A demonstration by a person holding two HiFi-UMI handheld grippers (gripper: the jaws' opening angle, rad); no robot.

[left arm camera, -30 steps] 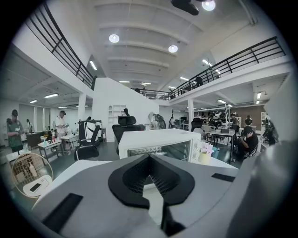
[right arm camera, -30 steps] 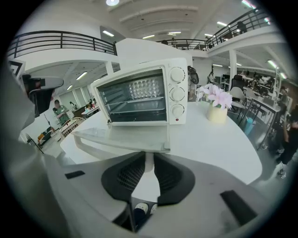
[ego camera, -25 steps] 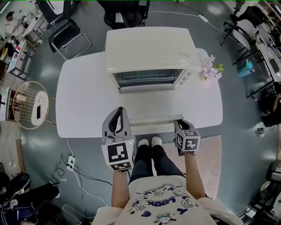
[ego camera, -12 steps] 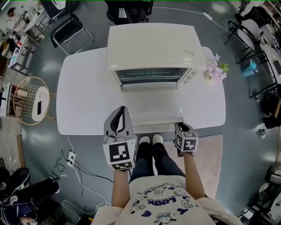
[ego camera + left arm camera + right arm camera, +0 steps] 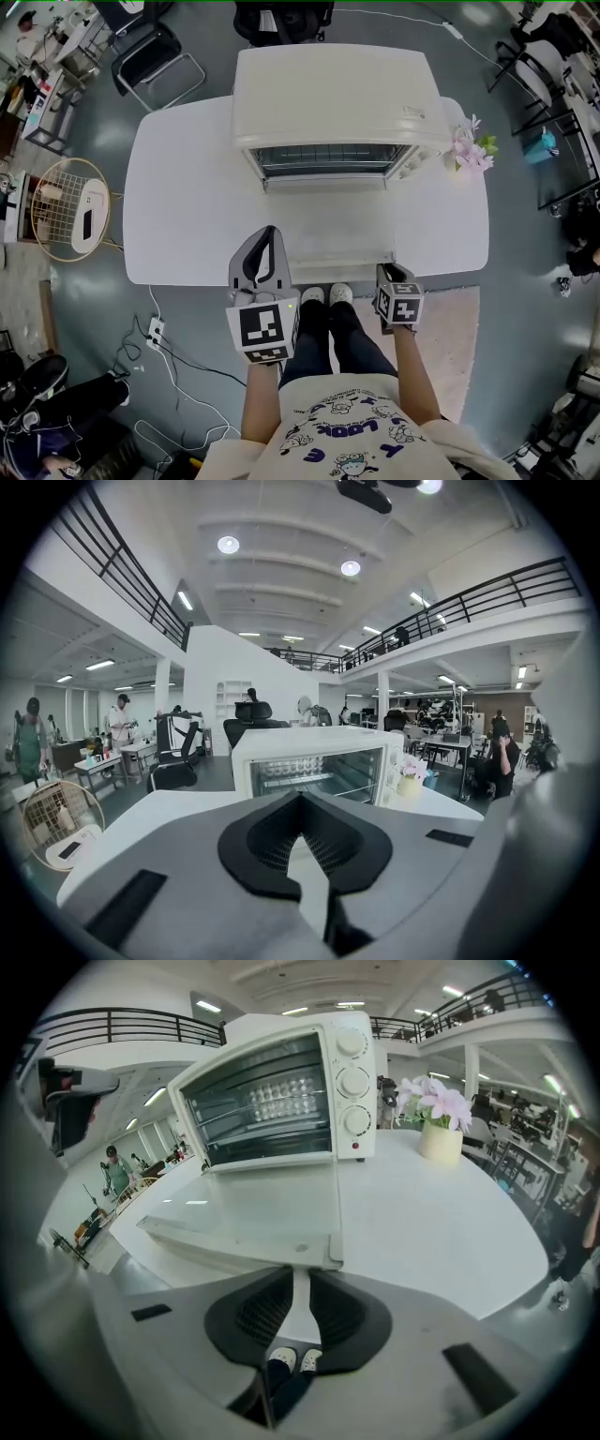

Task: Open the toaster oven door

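Observation:
The cream toaster oven [image 5: 328, 94] stands at the back of the white table [image 5: 178, 206], and its glass door [image 5: 337, 239] lies folded down flat toward me. In the right gripper view the oven [image 5: 272, 1101] shows its empty rack, and the door's front handle bar [image 5: 234, 1246] lies just beyond my right gripper [image 5: 295, 1279]. That gripper's jaws stand a narrow gap apart with nothing between them. In the head view it [image 5: 386, 272] sits by the door's right front corner. My left gripper [image 5: 270, 232] is shut and empty left of the door, facing the oven [image 5: 314, 771].
A vase of pink flowers [image 5: 472, 150] stands on the table right of the oven, by its knobs [image 5: 354, 1082]. A black chair [image 5: 155, 56] is behind the table's left side. A round wire stand [image 5: 67, 208] sits on the floor at left. Cables [image 5: 159, 347] trail on the floor.
The head view has shifted slightly. The door lies flat in all three frames, and both grippers stay at the table's front edge.

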